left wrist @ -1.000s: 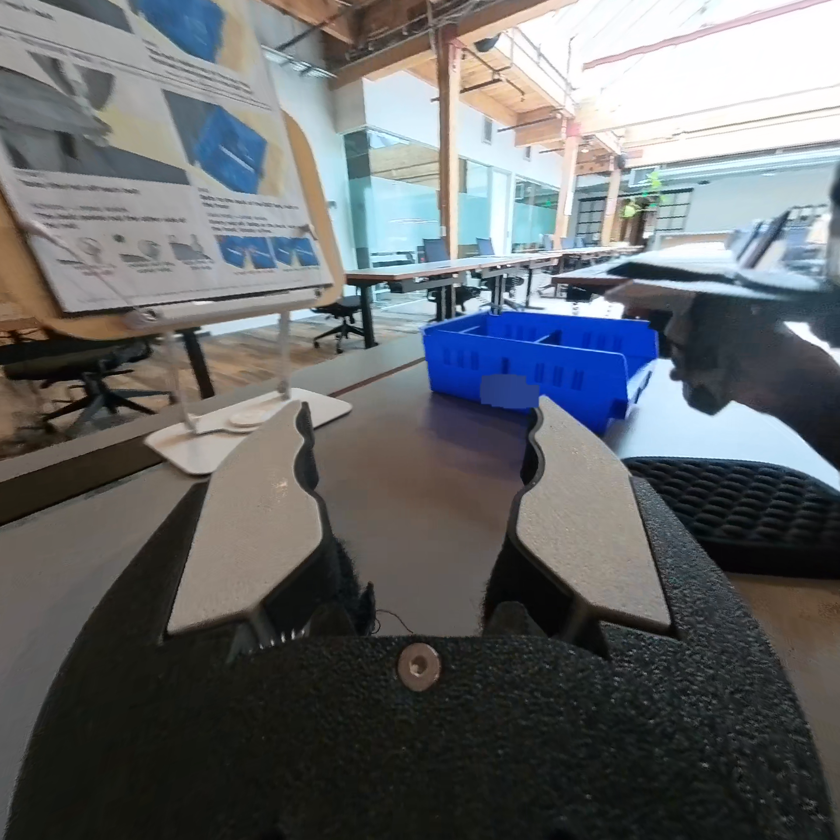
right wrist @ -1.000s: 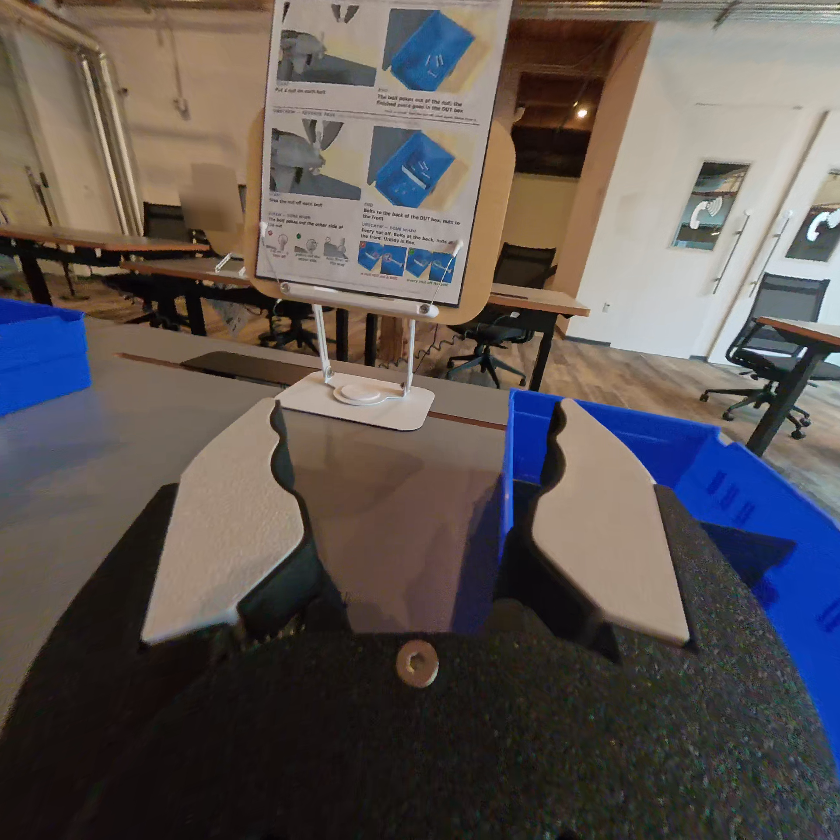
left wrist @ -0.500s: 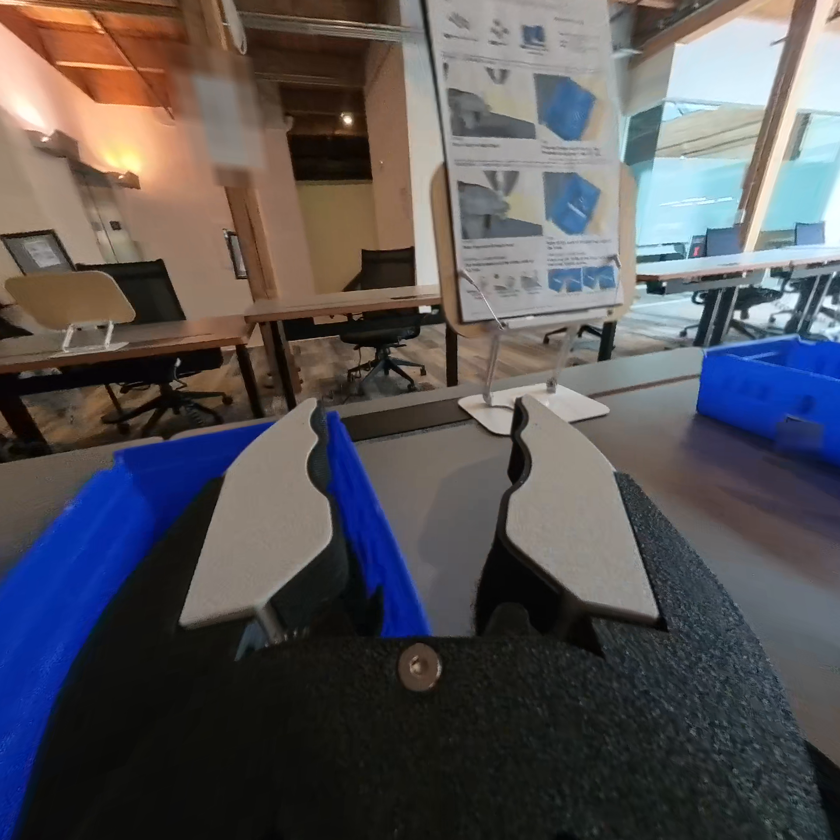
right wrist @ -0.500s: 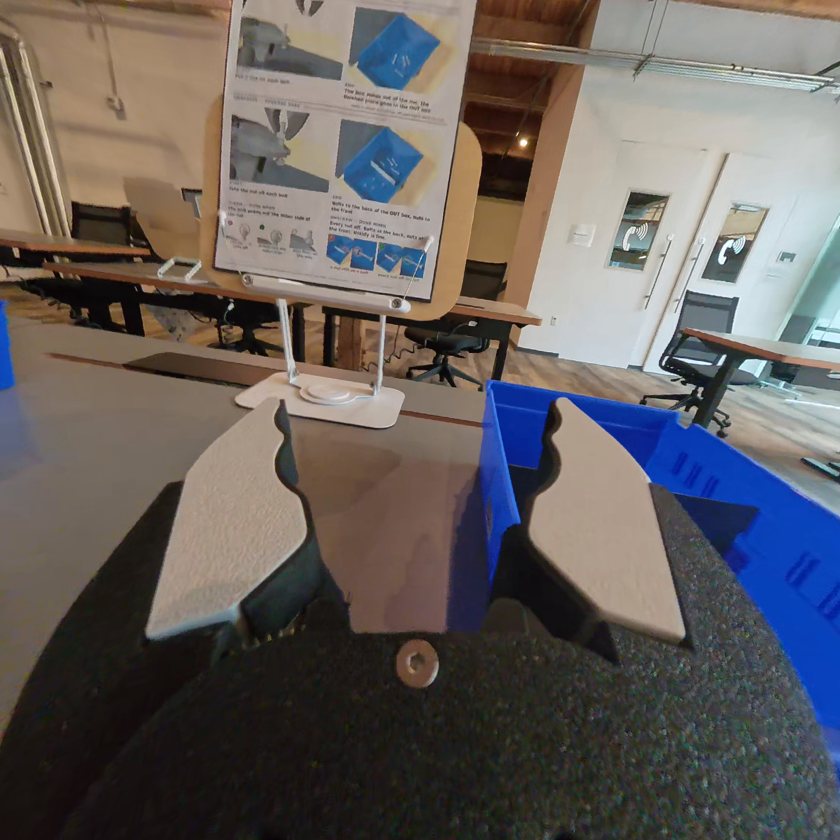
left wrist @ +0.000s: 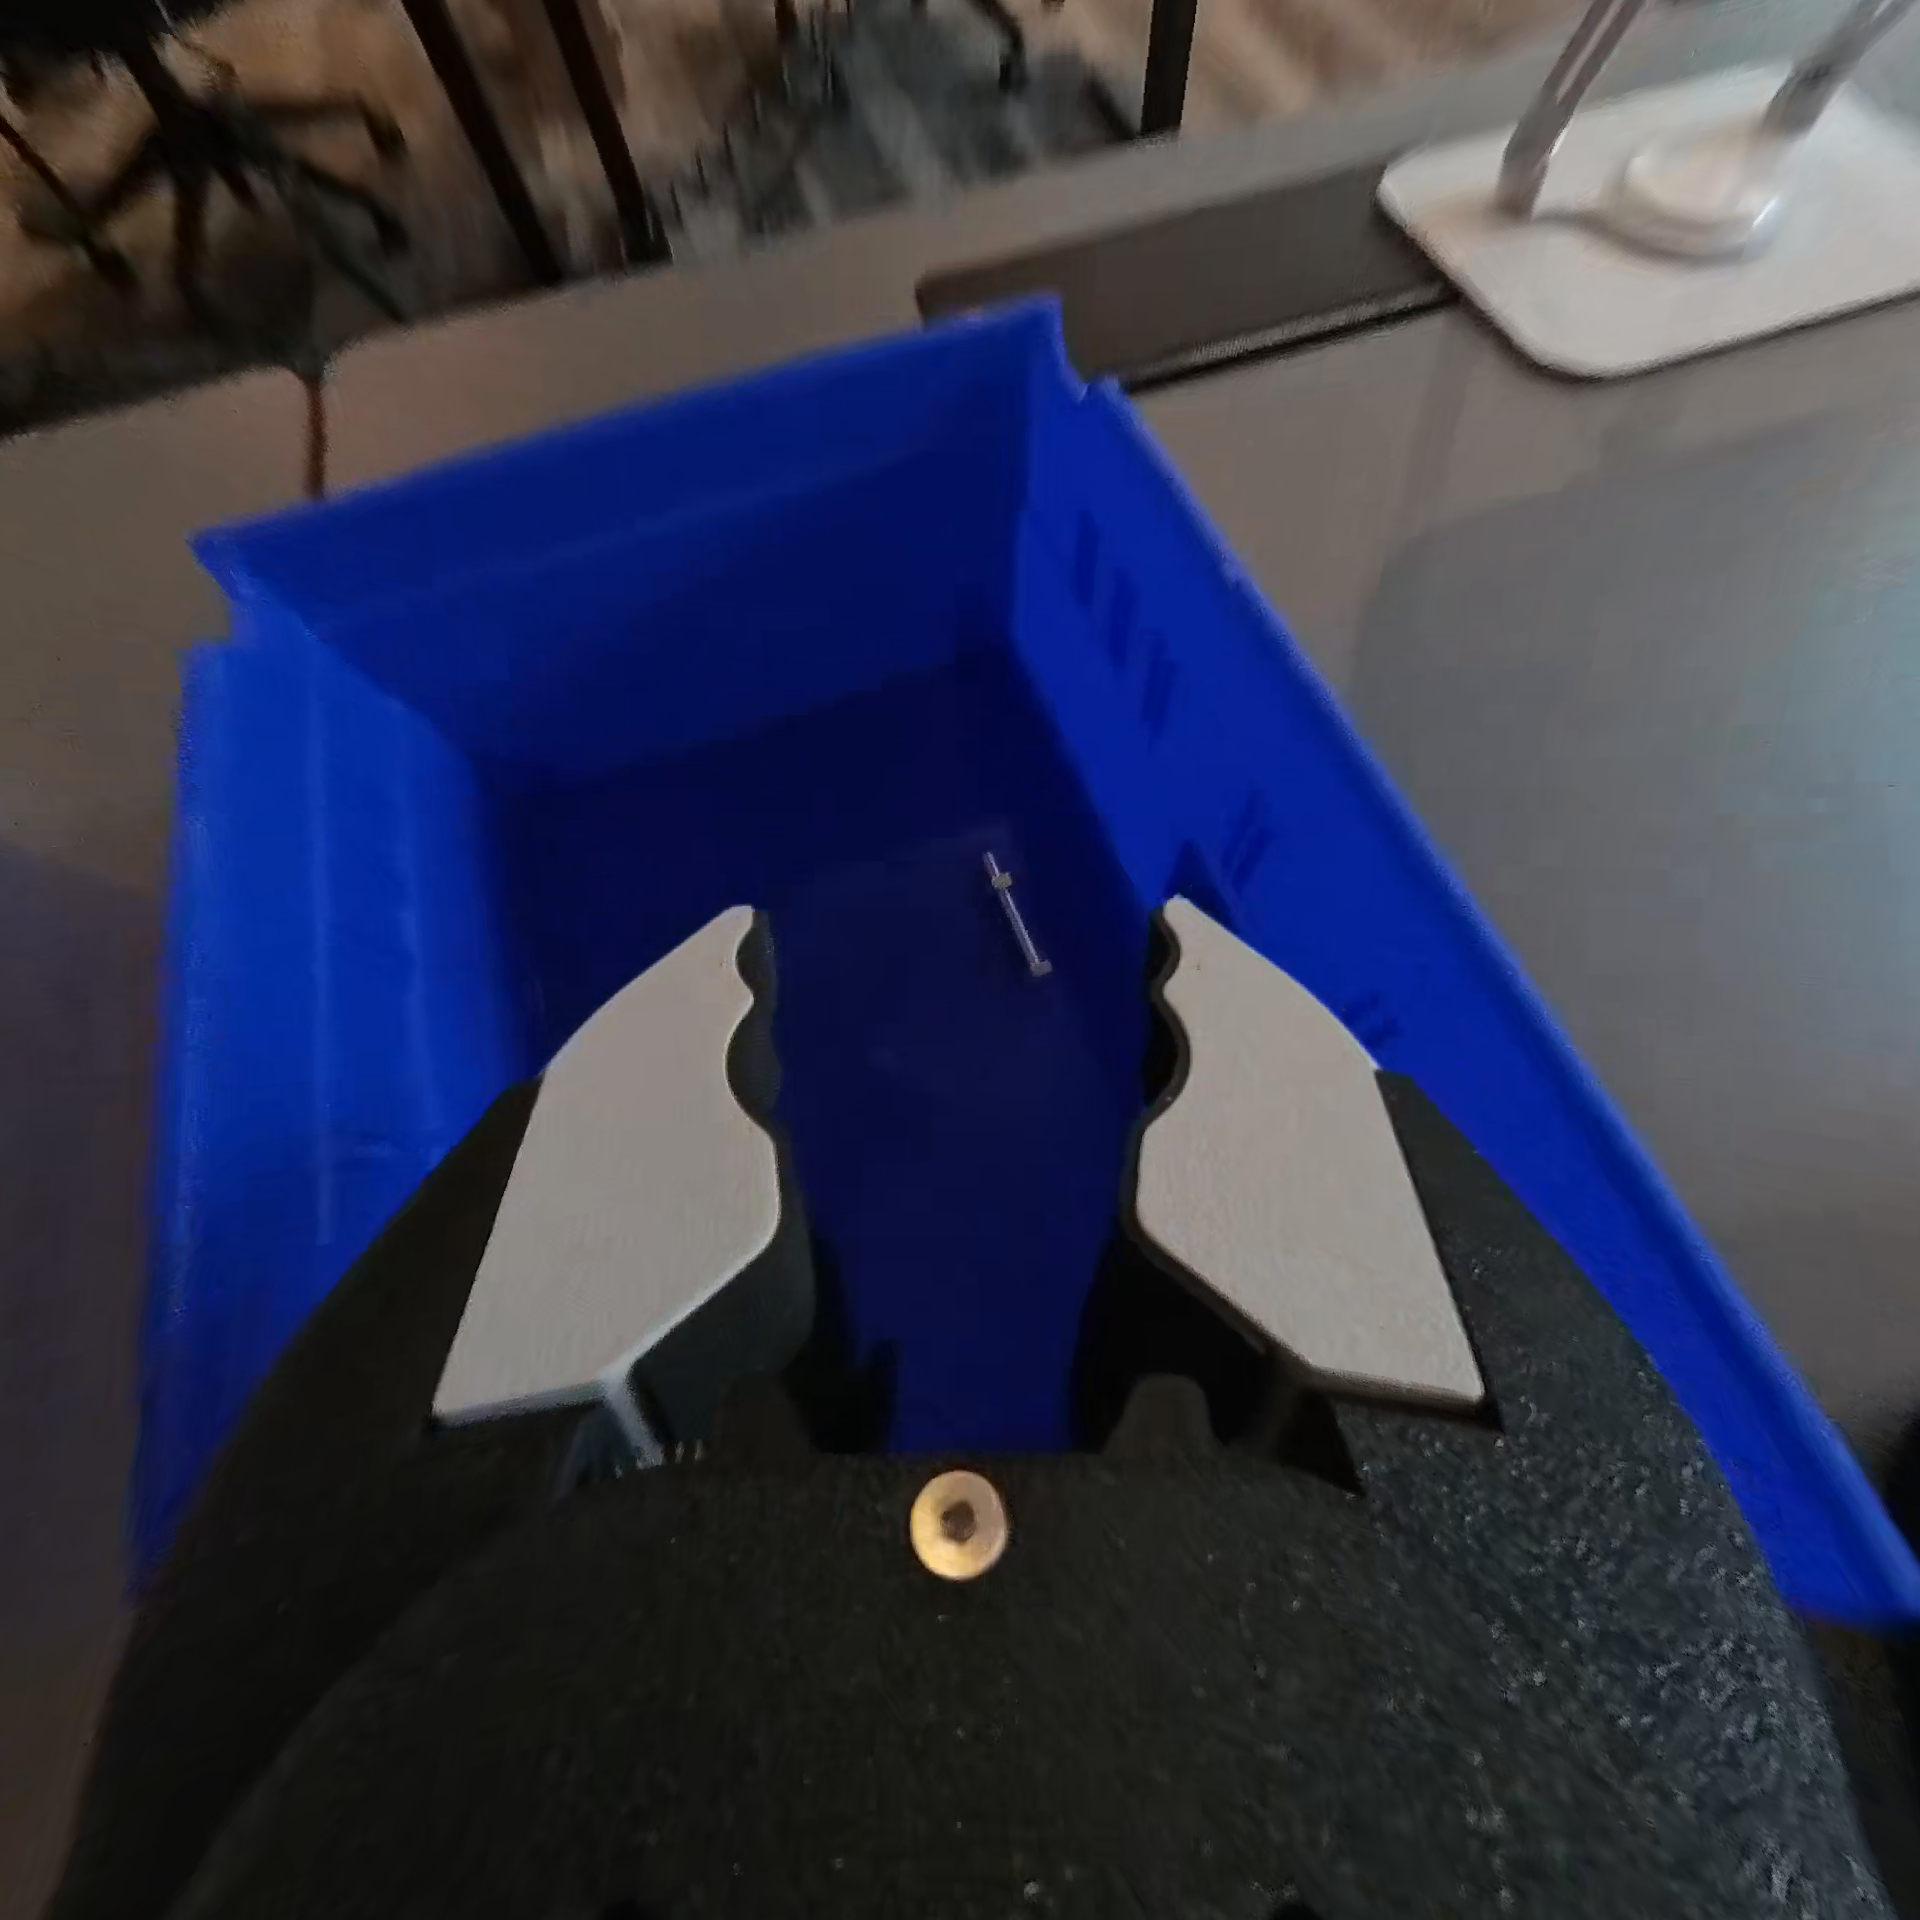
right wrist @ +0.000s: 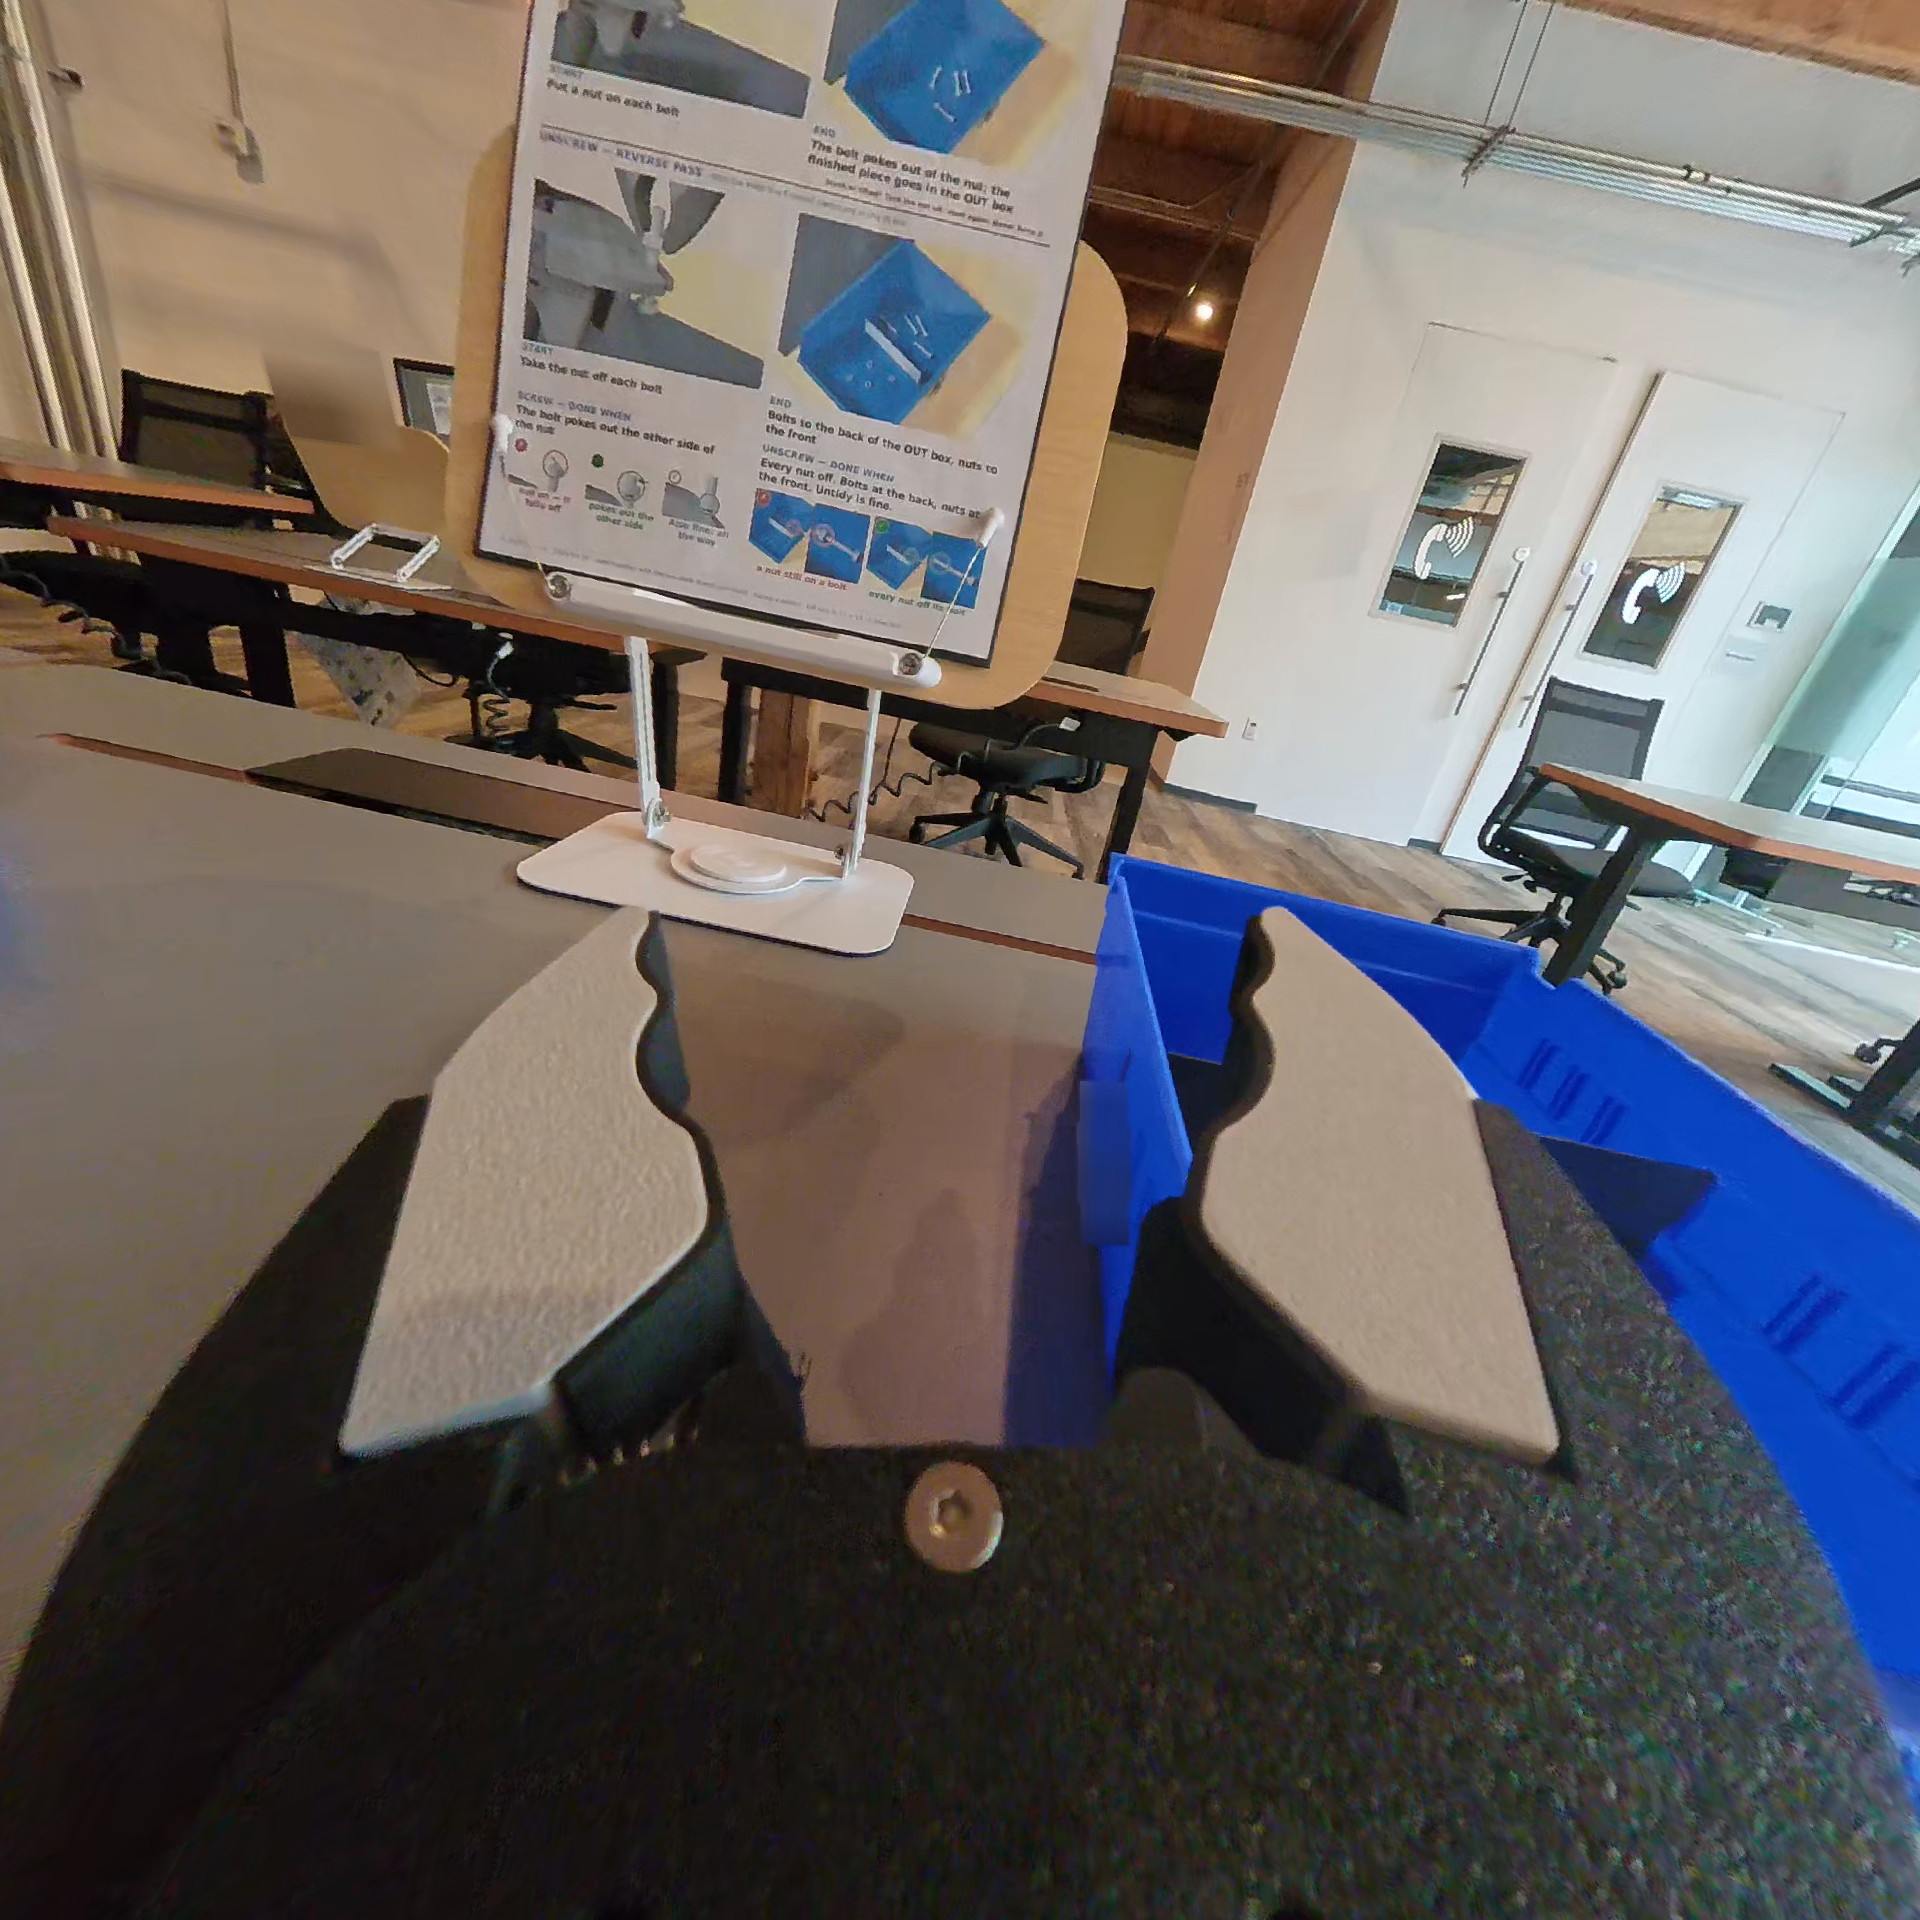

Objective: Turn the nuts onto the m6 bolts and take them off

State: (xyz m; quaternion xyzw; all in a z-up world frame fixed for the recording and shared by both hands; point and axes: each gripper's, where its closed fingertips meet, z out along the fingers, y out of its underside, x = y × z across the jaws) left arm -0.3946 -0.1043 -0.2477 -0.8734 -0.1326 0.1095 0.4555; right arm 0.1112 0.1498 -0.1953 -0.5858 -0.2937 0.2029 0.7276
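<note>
In the left wrist view my left gripper (left wrist: 954,920) is open and empty, pointing down into a blue bin (left wrist: 644,582). A thin bolt with a nut near its far end (left wrist: 1016,914) lies on the bin's floor, just beyond and between the fingertips, nearer the right one, and untouched. In the right wrist view my right gripper (right wrist: 951,935) is open wide and empty above the grey table (right wrist: 260,987). Its right finger (right wrist: 1340,1122) hangs over the near left corner of a second blue bin (right wrist: 1164,935). No bolts or nuts show in that view.
A white stand with an instruction sheet (right wrist: 769,312) stands on the table ahead of the right gripper; its base (left wrist: 1662,239) shows at the top right of the left wrist view. A dark strip (right wrist: 416,779) runs along the table's far edge. Desks and office chairs stand beyond.
My left gripper swung left from the far bin and tipped down into the bin on its side, its fingers drawing closer together. My right gripper stayed open and shifted slightly right.
</note>
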